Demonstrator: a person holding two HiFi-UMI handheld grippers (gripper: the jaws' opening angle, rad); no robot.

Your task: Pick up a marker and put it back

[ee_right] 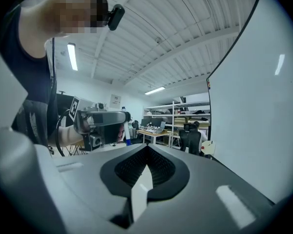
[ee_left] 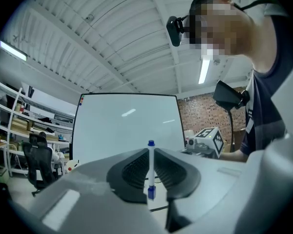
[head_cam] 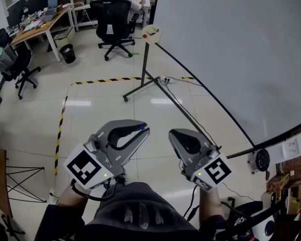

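A white marker [ee_left: 151,172] with blue ends stands upright between the pads of my left gripper [ee_left: 151,152], which is shut on it. In the head view the left gripper [head_cam: 143,129] is low in the middle, in front of the person's body, and the marker's blue end [head_cam: 140,128] shows at its tips. My right gripper [head_cam: 172,133] is beside it on the right, shut with nothing between its jaws. In the right gripper view the jaws [ee_right: 147,149] meet, and the left gripper [ee_right: 100,122] with the marker appears beyond them. The whiteboard [head_cam: 231,49] stands to the right.
A cream tray [head_cam: 151,33] with a red item sits at the whiteboard's far corner, above a metal stand leg [head_cam: 140,84]. Yellow-black tape [head_cam: 60,124] marks the floor. Office chairs [head_cam: 114,19] and desks [head_cam: 40,24] stand at the back. Cables [head_cam: 180,104] run along the whiteboard's base.
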